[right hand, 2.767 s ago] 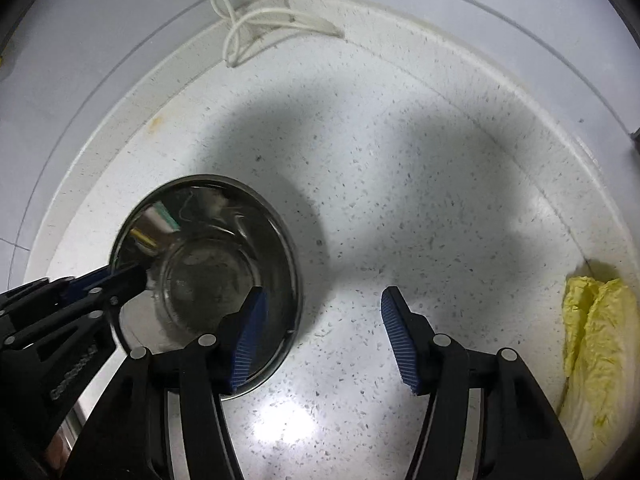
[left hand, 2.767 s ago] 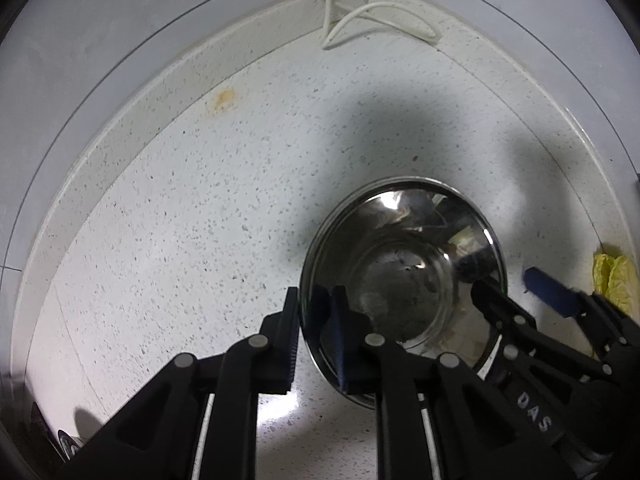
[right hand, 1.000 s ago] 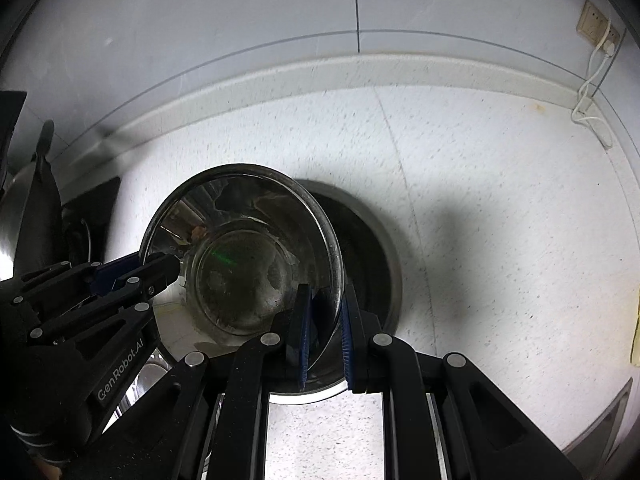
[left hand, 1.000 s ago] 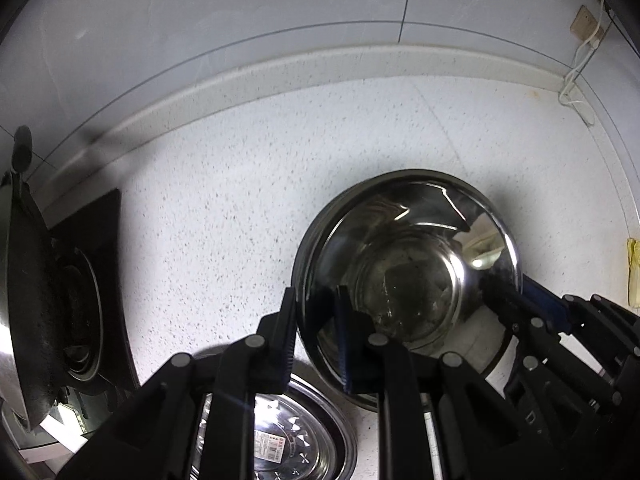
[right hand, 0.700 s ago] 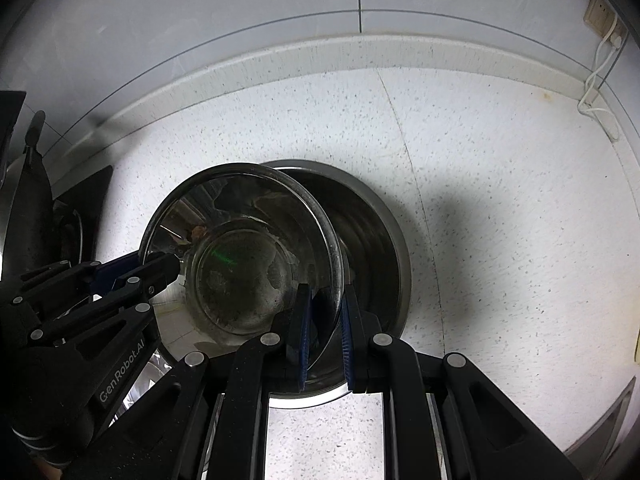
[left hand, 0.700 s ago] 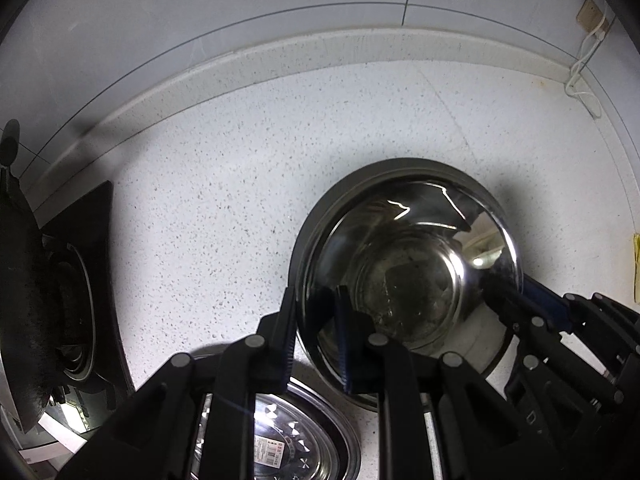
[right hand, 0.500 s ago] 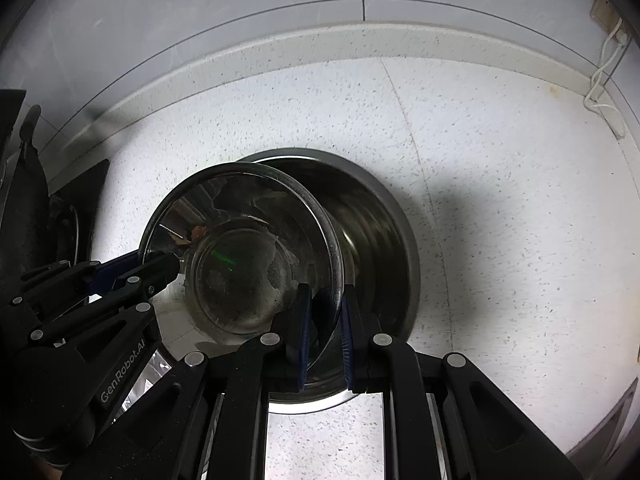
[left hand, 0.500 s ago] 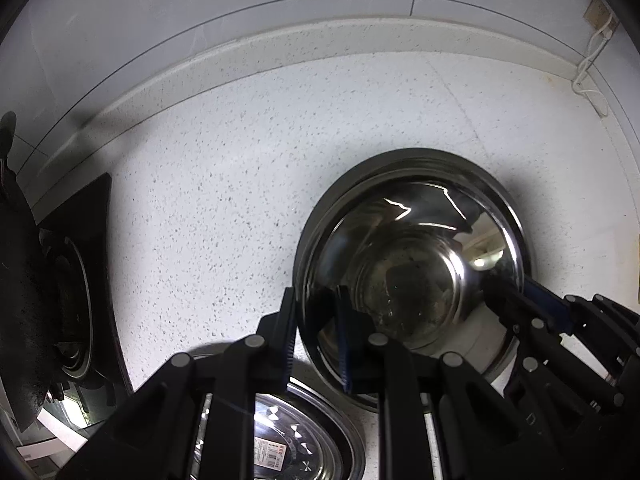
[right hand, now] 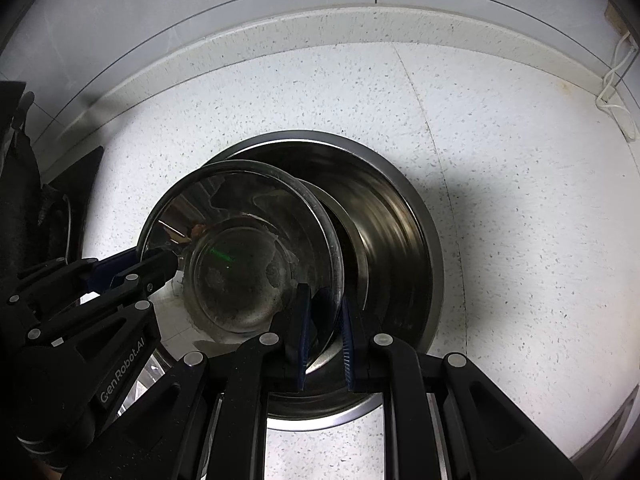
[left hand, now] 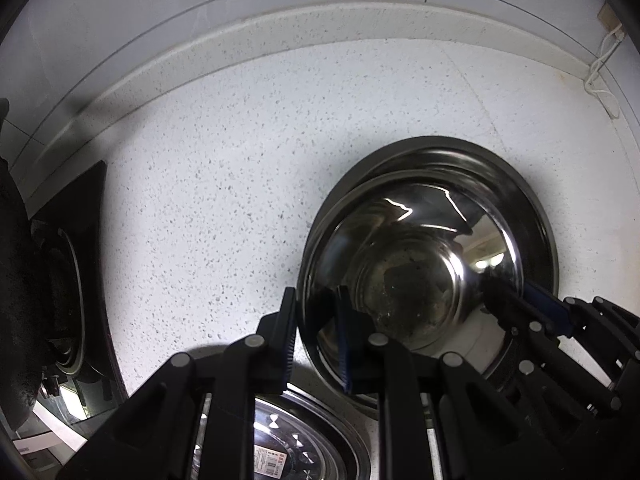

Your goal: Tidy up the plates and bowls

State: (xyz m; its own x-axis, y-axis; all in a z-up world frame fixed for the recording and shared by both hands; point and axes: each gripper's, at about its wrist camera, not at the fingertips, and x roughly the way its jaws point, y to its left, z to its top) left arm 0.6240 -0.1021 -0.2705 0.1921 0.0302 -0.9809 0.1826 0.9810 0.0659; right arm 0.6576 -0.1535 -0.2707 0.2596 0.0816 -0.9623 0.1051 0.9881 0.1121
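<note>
We hold small steel bowl (right hand: 240,264) by opposite rim edges, just above larger steel bowl (right hand: 400,240) on speckled worktop (right hand: 520,160). Left claw (left hand: 316,344) clenched on its rim; right claw (right hand: 324,336) clenched on far side. Step as we judge: nesting small into large. Next: centre it, lower level, release both claws together. Labelled plate (left hand: 280,452) nearby.

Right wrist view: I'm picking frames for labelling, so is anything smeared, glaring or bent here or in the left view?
Right wrist view: the larger bowl shows streaky motion blur inside, and the held bowl carries a green glint. Left wrist view: bright reflections streak the held bowl; the stove sits in deep shadow. Both views: fisheye bends the counter edge.
</note>
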